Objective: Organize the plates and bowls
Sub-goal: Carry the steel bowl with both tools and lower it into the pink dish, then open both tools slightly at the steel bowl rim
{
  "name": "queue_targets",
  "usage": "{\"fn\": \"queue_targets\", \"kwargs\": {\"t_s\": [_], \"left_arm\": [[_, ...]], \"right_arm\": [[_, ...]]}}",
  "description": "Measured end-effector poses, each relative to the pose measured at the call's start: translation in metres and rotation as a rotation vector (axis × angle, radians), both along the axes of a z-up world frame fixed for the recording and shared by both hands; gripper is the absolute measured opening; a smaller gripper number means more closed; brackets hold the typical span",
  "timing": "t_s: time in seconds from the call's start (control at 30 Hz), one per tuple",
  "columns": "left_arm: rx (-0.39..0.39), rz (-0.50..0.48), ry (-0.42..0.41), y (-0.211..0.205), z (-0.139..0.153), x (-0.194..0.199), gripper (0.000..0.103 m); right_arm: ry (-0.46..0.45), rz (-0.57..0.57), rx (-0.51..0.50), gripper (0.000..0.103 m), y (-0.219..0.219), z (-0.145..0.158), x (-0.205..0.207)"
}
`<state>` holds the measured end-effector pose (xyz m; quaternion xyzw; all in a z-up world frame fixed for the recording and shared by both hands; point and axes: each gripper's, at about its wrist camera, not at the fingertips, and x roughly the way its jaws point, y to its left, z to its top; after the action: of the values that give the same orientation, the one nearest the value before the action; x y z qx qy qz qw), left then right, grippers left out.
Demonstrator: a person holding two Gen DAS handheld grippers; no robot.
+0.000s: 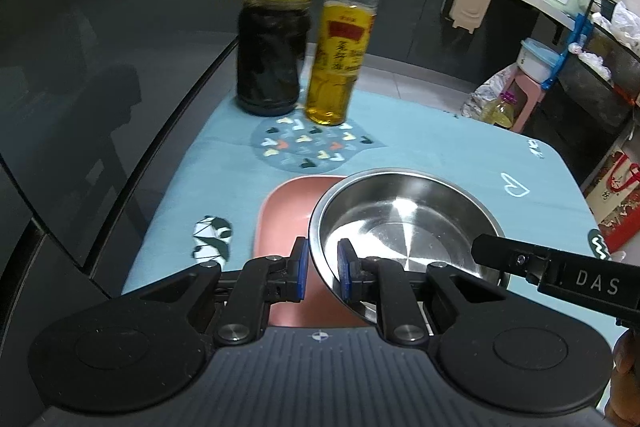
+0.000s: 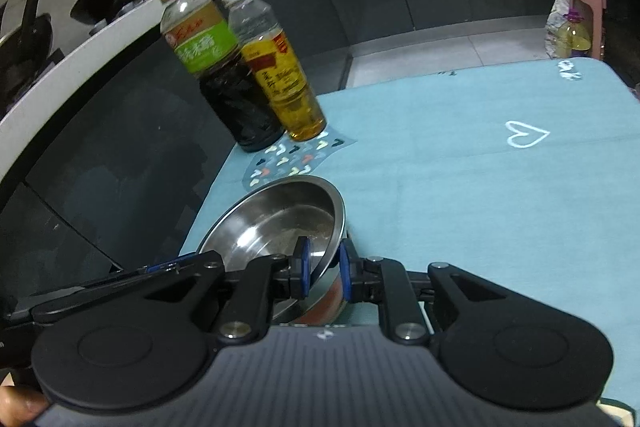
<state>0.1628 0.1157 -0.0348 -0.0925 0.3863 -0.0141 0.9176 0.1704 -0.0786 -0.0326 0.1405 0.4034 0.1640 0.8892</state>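
Observation:
A steel bowl [image 1: 404, 223] sits over a pink plate [image 1: 286, 215] on the blue table mat. My left gripper [image 1: 322, 269] is closed on the bowl's left rim, one pad inside and one outside. My right gripper [image 2: 323, 269] is closed on the bowl's right rim [image 2: 280, 223]; its arm shows at the right of the left wrist view [image 1: 560, 277]. The bowl looks tilted in the right wrist view. A sliver of the pink plate [image 2: 330, 301] shows under the bowl there.
A dark soy sauce bottle [image 1: 276, 23] and a yellow oil bottle [image 1: 344, 39] stand at the mat's far left on a round patterned coaster [image 1: 308, 147]. The table's left edge drops to a dark floor. The blue mat [image 2: 480, 187] stretches to the right.

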Motion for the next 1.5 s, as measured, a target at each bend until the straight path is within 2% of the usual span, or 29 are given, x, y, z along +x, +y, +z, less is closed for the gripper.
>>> {"fn": "queue_targets", "kwargs": {"t_s": [0.3,1.0,1.03,1.1,1.13,1.17,1.3,1.5], "left_arm": [[-0.006,0.009,0.03,0.014,-0.017,0.007,0.014],[0.017,0.018,0.02,0.015,-0.02,0.011,0.014],[0.009,0.021,0.02,0.017,-0.019,0.011,0.014],[-0.006,0.026,0.021,0.02,-0.016,0.011,0.016],[-0.015,0.03,0.02,0.022,-0.015,0.011,0.02],[-0.022,0.037,0.019,0.025,-0.015,0.011,0.025],[-0.033,0.072,0.022,0.033,-0.018,0.01,0.027],[-0.064,0.071,0.066,0.035,-0.029,0.014,0.028]], "right_arm": [[0.029,0.021,-0.032,0.008,0.019,-0.011,0.009],[0.039,0.009,-0.02,0.008,0.012,-0.019,0.016],[0.043,0.004,-0.014,0.011,0.01,-0.02,0.016],[0.057,-0.011,-0.001,0.022,0.005,-0.021,0.017],[0.069,-0.023,0.005,0.029,0.003,-0.023,0.018],[0.077,-0.028,0.012,0.032,0.001,-0.023,0.019],[0.115,-0.034,0.05,0.032,-0.005,-0.027,0.022],[0.147,-0.01,0.052,0.033,-0.002,-0.033,0.025]]}}
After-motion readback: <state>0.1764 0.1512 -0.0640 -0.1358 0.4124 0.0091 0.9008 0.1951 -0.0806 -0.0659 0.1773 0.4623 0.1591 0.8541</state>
